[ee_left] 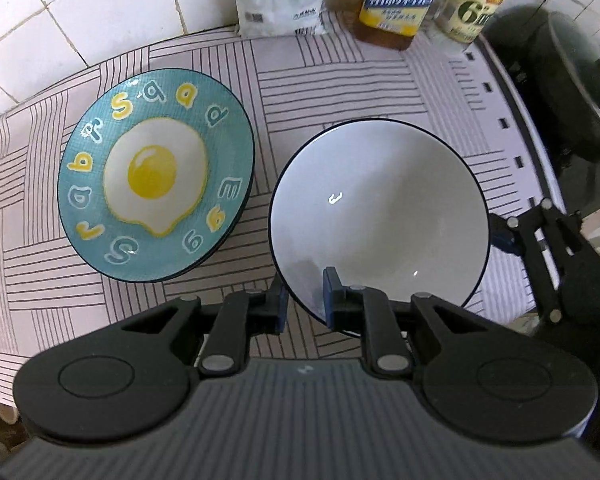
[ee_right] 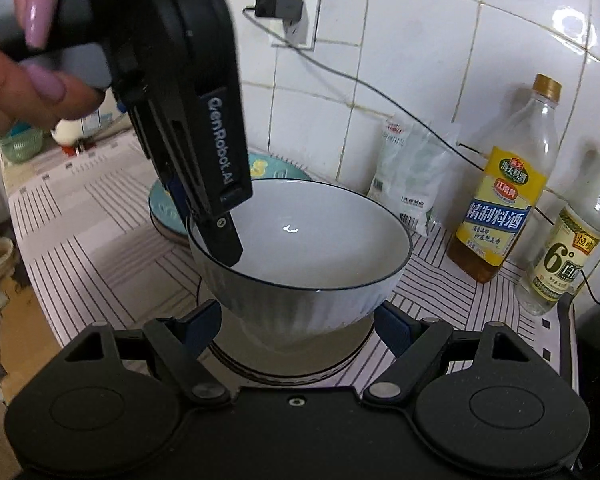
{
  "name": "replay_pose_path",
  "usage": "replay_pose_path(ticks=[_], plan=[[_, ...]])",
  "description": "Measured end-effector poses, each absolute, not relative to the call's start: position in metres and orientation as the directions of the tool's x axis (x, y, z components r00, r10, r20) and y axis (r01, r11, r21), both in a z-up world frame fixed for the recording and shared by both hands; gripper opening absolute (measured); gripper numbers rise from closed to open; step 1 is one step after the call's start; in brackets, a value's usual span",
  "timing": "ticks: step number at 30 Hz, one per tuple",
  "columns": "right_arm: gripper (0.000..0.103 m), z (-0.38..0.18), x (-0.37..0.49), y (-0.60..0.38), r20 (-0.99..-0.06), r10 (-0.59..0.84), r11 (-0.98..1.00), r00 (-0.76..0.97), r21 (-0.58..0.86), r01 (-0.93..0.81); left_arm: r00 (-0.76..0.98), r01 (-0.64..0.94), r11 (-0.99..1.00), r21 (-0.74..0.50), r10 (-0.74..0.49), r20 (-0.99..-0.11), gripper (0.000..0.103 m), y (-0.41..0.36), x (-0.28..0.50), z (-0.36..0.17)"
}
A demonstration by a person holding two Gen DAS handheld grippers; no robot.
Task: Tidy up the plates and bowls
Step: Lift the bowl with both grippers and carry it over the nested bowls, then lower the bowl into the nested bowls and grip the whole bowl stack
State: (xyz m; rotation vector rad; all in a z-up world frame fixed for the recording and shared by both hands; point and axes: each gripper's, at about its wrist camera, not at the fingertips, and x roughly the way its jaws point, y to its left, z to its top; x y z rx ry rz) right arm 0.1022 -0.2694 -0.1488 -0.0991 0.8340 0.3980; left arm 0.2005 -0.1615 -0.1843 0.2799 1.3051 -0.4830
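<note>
A white bowl (ee_left: 380,216) with a dark rim is held above the striped cloth. My left gripper (ee_left: 306,300) is shut on its near-left rim, one finger inside, one outside. In the right wrist view the bowl (ee_right: 300,248) hangs over a second white dish (ee_right: 292,356) beneath it, and the left gripper (ee_right: 216,232) pinches the bowl's left rim from above. My right gripper (ee_right: 300,328) is open, its fingers on either side of the bowl's base, not touching. A blue fried-egg plate (ee_left: 156,176) lies to the left on the cloth; it also shows behind the bowl (ee_right: 164,208).
Two bottles (ee_right: 500,184) (ee_right: 568,240) and a white bag (ee_right: 412,176) stand against the tiled wall. A dark pan (ee_left: 568,92) sits on the stove to the right. A cable (ee_right: 380,96) runs from a wall plug.
</note>
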Motion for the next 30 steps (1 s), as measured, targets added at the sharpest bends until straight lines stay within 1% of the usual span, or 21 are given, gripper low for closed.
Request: replay_pose_path(ticks=[3, 8, 11, 14, 16, 18, 23, 27, 30], plan=[[0.087, -0.151, 0.103, -0.264, -0.754, 0.287, 0.918, 0.591, 0.041, -0.393, 0.181, 0.486, 0.873, -0.047, -0.153, -0.971, 0.016, -0.165, 0.201, -0.190], [0.088, -0.151, 0.100, -0.266, -0.747, 0.289, 0.920, 0.599, 0.045, -0.388, 0.184, 0.471, 0.881, -0.054, -0.158, -0.970, 0.016, -0.164, 0.202, -0.194], [0.088, -0.152, 0.098, -0.266, -0.752, 0.287, 0.920, 0.593, 0.044, -0.389, 0.178, 0.463, 0.885, -0.042, -0.140, -0.974, 0.017, -0.166, 0.201, -0.198], [0.091, -0.154, 0.096, -0.263, -0.766, 0.280, 0.924, 0.578, 0.051, -0.380, 0.187, 0.453, 0.891, -0.033, -0.131, -0.974, 0.017, -0.167, 0.197, -0.204], [0.092, -0.156, 0.093, -0.259, -0.773, 0.258, 0.923, 0.580, 0.021, -0.384, 0.201, 0.449, 0.893, -0.028, -0.131, -0.971, 0.017, -0.167, 0.195, -0.206], [0.094, -0.157, 0.091, -0.255, -0.771, 0.239, 0.928, 0.591, 0.003, -0.371, 0.212, 0.437, 0.899, -0.037, -0.142, -0.967, 0.017, -0.165, 0.194, -0.208], [0.095, -0.159, 0.087, -0.247, -0.767, 0.192, 0.946, 0.613, -0.021, -0.323, 0.228, 0.404, 0.910, -0.086, -0.192, -0.954, 0.017, -0.154, 0.192, -0.210], [0.095, -0.160, 0.086, -0.240, -0.784, 0.150, 0.959, 0.602, -0.032, -0.281, 0.235, 0.390, 0.910, -0.140, -0.245, -0.941, 0.023, -0.143, 0.189, -0.206], [0.095, -0.157, 0.081, -0.236, -0.796, 0.107, 0.968, 0.595, -0.053, -0.244, 0.236, 0.369, 0.912, -0.180, -0.280, -0.931, 0.024, -0.130, 0.185, -0.199]])
